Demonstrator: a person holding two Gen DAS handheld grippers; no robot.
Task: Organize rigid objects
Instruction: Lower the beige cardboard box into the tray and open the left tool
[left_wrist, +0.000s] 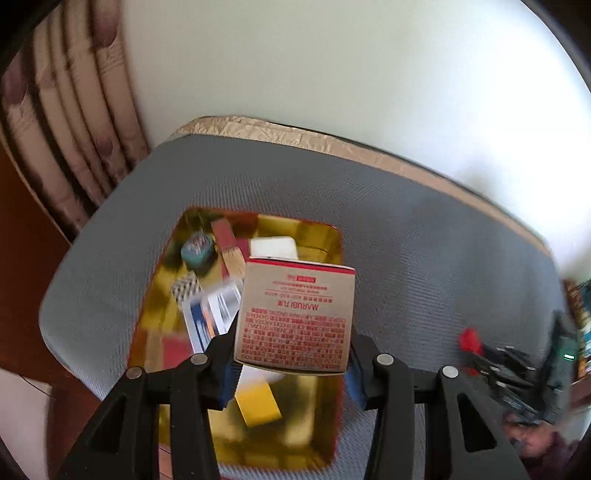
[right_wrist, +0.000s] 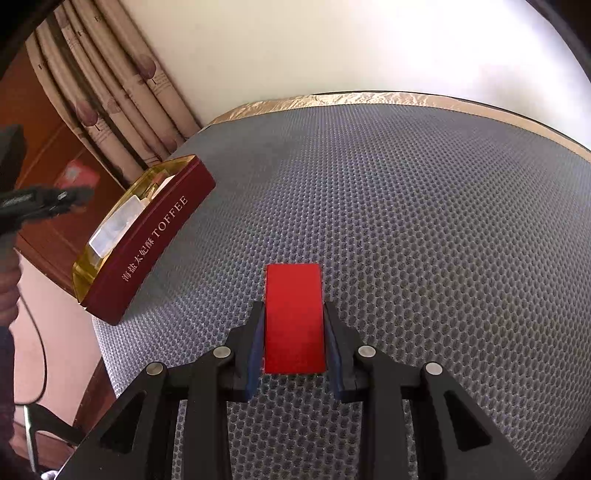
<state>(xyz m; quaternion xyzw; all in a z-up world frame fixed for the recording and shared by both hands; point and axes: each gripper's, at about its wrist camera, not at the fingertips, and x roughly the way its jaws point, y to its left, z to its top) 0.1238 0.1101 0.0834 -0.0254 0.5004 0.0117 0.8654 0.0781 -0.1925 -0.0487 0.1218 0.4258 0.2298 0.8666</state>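
My left gripper (left_wrist: 293, 343) is shut on a brown cardboard box (left_wrist: 295, 314) with red print. It hangs over an open dark-red toffee tin (left_wrist: 317, 232) with a gold inside. In the tin lie a yellow block (left_wrist: 258, 402), a white box (left_wrist: 273, 247), a blue-and-white pack (left_wrist: 210, 314) and other small items. My right gripper (right_wrist: 293, 308) is shut on a flat red block (right_wrist: 293, 332) just above the grey mesh mat (right_wrist: 406, 221). The tin (right_wrist: 155, 236) stands at the mat's left edge in the right wrist view. The left gripper (right_wrist: 44, 201) shows there only as a blur at far left.
The mat covers a table edged with gold tape (right_wrist: 369, 98) against a white wall. A patterned curtain (right_wrist: 110, 92) hangs at the back left, with brown wooden furniture (right_wrist: 44, 122) beside it. A black cable (right_wrist: 40, 350) loops down at the left. A hand (left_wrist: 535, 443) shows at the lower right.
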